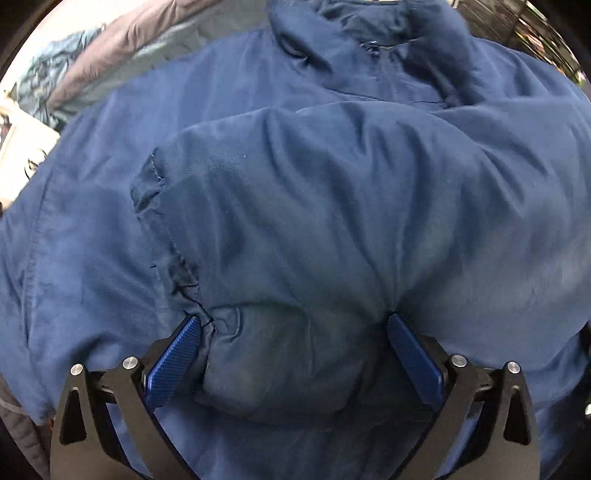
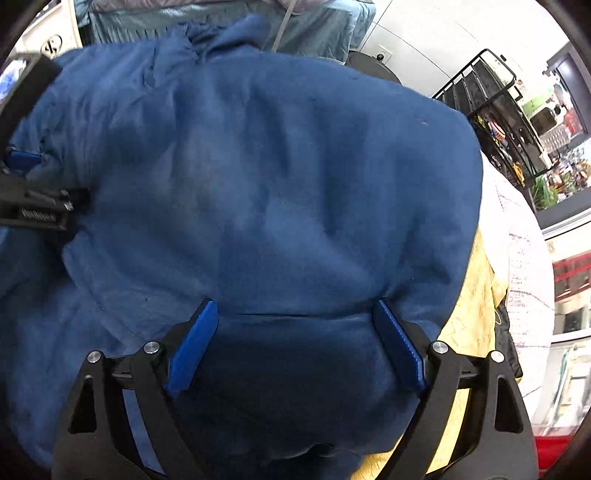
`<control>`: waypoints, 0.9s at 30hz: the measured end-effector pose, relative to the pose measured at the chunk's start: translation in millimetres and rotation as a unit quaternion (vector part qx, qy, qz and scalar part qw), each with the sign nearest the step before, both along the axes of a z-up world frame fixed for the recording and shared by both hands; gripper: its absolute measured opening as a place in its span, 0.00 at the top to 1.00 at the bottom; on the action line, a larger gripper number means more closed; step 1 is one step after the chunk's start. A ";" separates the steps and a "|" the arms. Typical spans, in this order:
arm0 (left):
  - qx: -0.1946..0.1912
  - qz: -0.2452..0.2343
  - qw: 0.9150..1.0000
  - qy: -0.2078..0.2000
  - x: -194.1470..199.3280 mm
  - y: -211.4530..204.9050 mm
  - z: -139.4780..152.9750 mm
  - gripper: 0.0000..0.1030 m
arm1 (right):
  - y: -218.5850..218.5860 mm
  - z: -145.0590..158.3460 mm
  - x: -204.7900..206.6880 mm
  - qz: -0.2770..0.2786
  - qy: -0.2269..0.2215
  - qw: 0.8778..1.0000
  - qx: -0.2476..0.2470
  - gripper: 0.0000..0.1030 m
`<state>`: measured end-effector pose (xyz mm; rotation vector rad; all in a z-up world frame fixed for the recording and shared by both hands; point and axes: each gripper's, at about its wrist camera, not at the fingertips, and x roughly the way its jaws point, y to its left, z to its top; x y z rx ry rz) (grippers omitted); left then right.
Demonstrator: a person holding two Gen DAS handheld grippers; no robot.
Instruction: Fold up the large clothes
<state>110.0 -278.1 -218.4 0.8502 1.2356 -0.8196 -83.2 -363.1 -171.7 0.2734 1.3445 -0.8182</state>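
A large blue jacket (image 1: 332,192) fills the left wrist view. One sleeve lies folded across its body, with the frayed cuff (image 1: 151,184) at the left and the collar and zip (image 1: 373,48) at the top. My left gripper (image 1: 293,325) points straight down into it and stands wide open, with a soft bulge of blue fabric between its blue pads (image 1: 171,365). In the right wrist view the same jacket (image 2: 277,166) spreads out. My right gripper (image 2: 295,310) is also spread wide over a fold of it. One blue pad (image 2: 22,158) of the left gripper shows at that view's left edge.
A grey-brown padded garment (image 1: 129,40) and teal bedding (image 2: 221,22) lie beyond the jacket. To the right, a yellow cloth (image 2: 472,314) and a white patterned cloth (image 2: 524,258) lie under it. A black wire rack (image 2: 491,110) stands further right.
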 end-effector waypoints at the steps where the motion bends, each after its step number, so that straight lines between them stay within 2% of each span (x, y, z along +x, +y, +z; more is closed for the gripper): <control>1: 0.003 0.002 1.000 0.006 3.5 -1.8 -1.2 0.04 | -1.2 -2.6 1.8 -0.002 0.004 1.000 -0.001 0.15; 5: 0.002 -0.003 1.000 0.011 18.4 -7.2 -3.1 0.04 | -0.6 -9.4 5.3 -0.005 0.013 1.000 -0.008 0.14; 9: -0.006 -0.005 1.000 0.003 16.3 -0.7 -1.3 0.05 | 0.1 -3.5 7.0 -0.009 0.014 1.000 -0.008 0.13; 14: -0.027 0.015 0.999 -0.012 7.2 25.4 24.8 0.06 | 16.6 34.5 -14.1 -0.024 -0.056 0.998 -0.018 0.13; 17: -0.061 0.034 0.998 -0.013 12.0 53.3 45.7 0.06 | 36.6 56.8 -32.2 -0.041 -0.093 0.995 -0.011 0.13; 22: -0.094 0.082 0.992 0.016 25.9 115.5 62.6 0.06 | 74.5 68.8 -64.0 -0.078 -0.136 0.987 0.045 0.13; 27: -0.104 0.143 0.984 0.030 47.3 178.8 70.7 0.06 | 120.6 56.3 -79.0 -0.119 -0.155 0.970 0.147 0.13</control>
